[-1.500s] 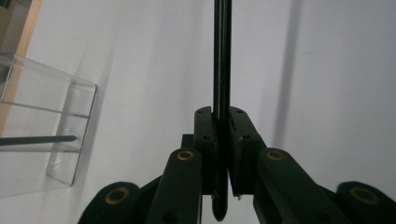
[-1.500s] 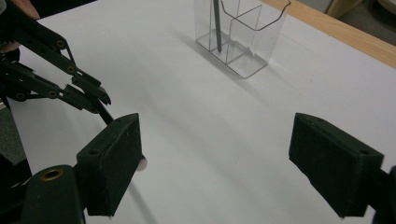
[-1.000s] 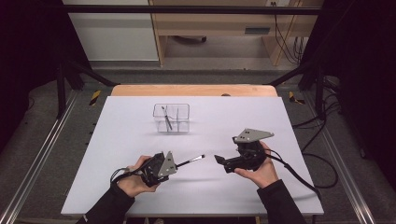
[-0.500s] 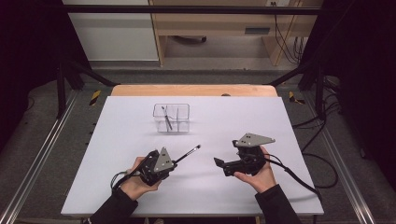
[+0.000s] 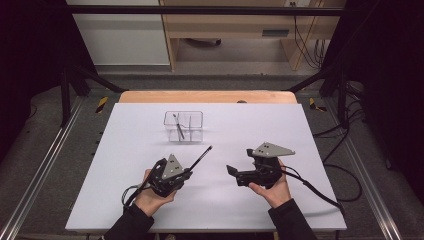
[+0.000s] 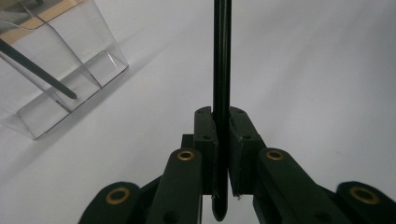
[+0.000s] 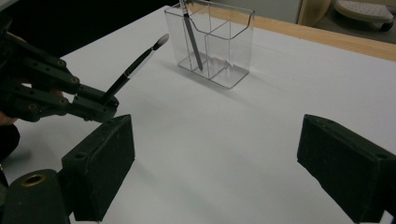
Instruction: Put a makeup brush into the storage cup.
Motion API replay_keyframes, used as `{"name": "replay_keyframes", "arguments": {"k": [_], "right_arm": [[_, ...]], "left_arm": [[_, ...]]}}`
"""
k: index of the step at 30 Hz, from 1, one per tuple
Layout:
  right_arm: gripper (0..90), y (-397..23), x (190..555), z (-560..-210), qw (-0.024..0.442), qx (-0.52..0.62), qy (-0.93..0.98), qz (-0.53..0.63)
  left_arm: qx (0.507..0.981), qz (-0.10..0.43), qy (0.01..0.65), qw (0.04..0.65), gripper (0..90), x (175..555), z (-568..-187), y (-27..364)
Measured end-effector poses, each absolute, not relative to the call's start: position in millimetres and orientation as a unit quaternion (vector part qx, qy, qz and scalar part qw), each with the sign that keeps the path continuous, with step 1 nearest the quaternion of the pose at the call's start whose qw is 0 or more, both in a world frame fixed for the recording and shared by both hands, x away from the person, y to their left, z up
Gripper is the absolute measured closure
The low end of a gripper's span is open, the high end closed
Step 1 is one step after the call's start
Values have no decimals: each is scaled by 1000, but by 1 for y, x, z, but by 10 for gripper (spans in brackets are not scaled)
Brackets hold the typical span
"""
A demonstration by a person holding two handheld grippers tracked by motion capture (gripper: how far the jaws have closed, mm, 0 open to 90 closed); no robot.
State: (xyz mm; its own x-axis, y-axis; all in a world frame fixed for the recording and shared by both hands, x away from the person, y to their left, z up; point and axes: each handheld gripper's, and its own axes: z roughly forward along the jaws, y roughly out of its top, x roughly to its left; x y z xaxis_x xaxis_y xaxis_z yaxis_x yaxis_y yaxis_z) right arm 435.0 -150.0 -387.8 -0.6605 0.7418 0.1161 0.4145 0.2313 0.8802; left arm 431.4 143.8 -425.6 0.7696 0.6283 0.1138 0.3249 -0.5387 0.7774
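My left gripper [image 5: 189, 173] is shut on the handle of a thin black brush [image 5: 200, 157], whose pale tip points to the far right, above the table. In the left gripper view the pads [image 6: 208, 135] clamp the brush [image 6: 222, 56] near its butt end. The right gripper view shows the brush [image 7: 135, 67] rising from the left gripper [image 7: 95, 106]. My right gripper [image 5: 232, 171] is to the right, open, pointing left, with nothing between its jaws, which have just closed a little. A clear divided holder [image 5: 196, 122] beyond both holds another dark brush [image 5: 177, 126].
The white table top [image 5: 260, 125] reaches a wooden strip at the far edge. The holder [image 7: 233, 46] stands left of centre at the back. Cables trail from both grippers toward the near edge. Dark frame rails run along both sides.
The left gripper has swung the brush from pointing right across the table to pointing toward the far right, tip raised. The right gripper has barely shifted.
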Motion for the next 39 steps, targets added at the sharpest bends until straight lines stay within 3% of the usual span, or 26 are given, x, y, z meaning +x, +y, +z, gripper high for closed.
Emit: {"name": "replay_keyframes", "arguments": {"k": [39], "right_arm": [[274, -112, 447, -407, 109, 428, 690, 573]], "left_arm": [[810, 181, 346, 438, 831, 426, -437, 107]]}}
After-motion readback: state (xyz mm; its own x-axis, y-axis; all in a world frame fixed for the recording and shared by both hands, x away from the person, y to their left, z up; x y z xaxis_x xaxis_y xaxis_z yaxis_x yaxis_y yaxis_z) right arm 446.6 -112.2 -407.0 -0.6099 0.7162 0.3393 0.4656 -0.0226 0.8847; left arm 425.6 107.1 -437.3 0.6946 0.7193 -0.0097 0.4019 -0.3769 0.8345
